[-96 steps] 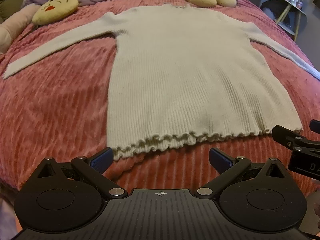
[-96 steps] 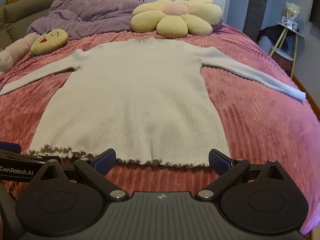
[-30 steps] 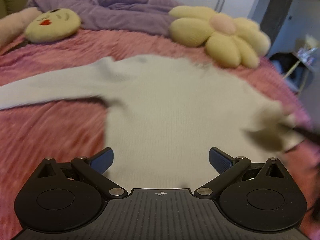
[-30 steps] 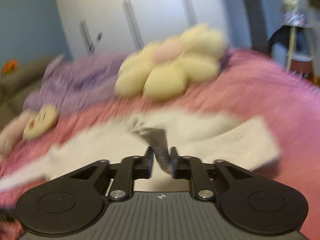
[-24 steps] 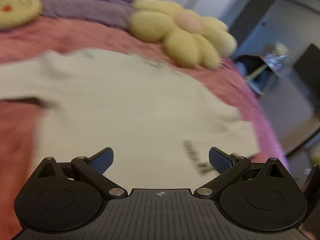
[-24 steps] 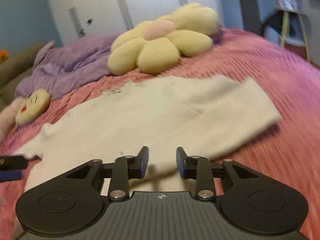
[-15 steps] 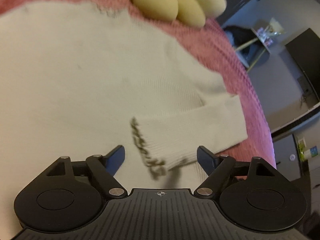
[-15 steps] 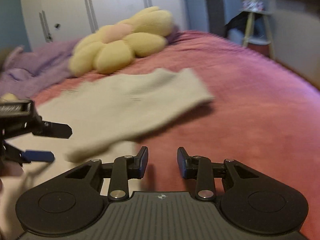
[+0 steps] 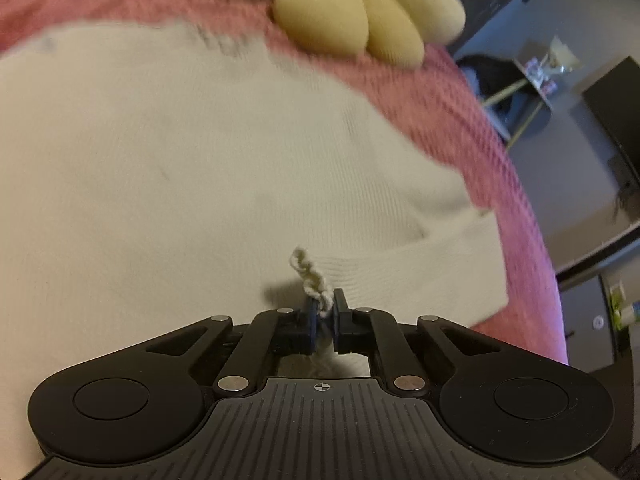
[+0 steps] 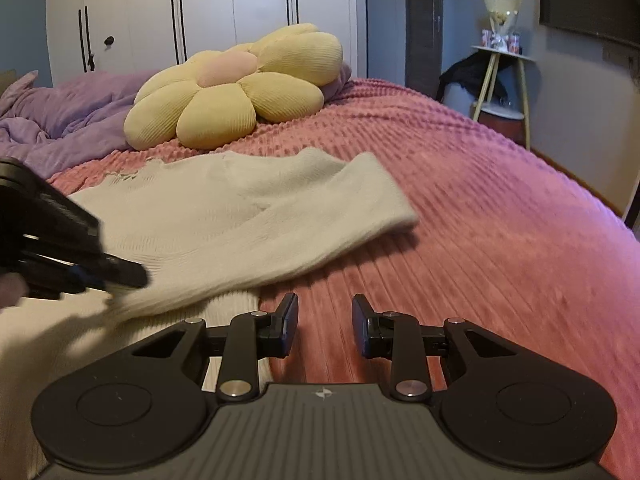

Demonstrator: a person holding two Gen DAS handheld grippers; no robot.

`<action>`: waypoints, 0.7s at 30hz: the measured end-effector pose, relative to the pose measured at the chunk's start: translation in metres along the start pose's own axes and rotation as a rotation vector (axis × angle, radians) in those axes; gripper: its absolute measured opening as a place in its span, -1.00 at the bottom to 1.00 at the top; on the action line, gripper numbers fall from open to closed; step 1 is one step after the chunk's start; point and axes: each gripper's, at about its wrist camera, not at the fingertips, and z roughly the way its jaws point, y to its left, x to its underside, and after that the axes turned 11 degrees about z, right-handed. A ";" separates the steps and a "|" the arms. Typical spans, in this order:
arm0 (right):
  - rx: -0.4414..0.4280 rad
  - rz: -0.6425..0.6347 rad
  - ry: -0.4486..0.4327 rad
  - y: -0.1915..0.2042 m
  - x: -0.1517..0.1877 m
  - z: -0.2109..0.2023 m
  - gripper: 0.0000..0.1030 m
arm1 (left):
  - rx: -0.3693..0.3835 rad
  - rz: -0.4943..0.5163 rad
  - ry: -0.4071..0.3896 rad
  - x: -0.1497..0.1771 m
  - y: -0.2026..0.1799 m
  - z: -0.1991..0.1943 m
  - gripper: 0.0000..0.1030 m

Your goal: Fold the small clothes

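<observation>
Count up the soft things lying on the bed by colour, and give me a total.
Cream: 1, the cream ribbed knit sweater
Yellow: 1, the yellow flower-shaped plush cushion with a pink centre
Purple: 1, the rumpled purple blanket
Total: 3, all on the pink ribbed bedspread

A bed under a pink ribbed bedspread [image 10: 500, 240] fills the ground ahead of the jaws, with a yellow flower-shaped cushion [image 10: 236, 92] straight beyond them and a rumpled purple blanket [image 10: 68, 120] off to their far left. Behind the bed stands a white wardrobe [image 10: 200, 12] with dark handles. Far to the right of the jaws, a small round side table [image 10: 502, 76] on pale legs carries a wrapped bouquet against a grey wall [image 10: 568, 92], in dim indoor light.
</observation>
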 end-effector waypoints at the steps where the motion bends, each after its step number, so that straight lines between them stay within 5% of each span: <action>1: 0.005 -0.007 0.001 0.003 -0.002 0.002 -0.44 | -0.014 0.009 -0.025 -0.003 0.005 -0.008 -0.83; 9: 0.001 -0.101 -0.024 0.037 -0.017 0.019 -0.37 | -0.197 0.021 -0.161 -0.037 0.069 -0.063 -0.84; 16: -0.202 0.150 0.103 0.031 -0.036 0.042 -0.37 | -0.503 0.045 -0.168 -0.041 0.127 -0.069 -0.83; 21: -0.234 0.214 0.133 0.036 -0.043 0.063 -0.37 | -0.421 -0.065 -0.090 -0.028 0.155 -0.052 -0.62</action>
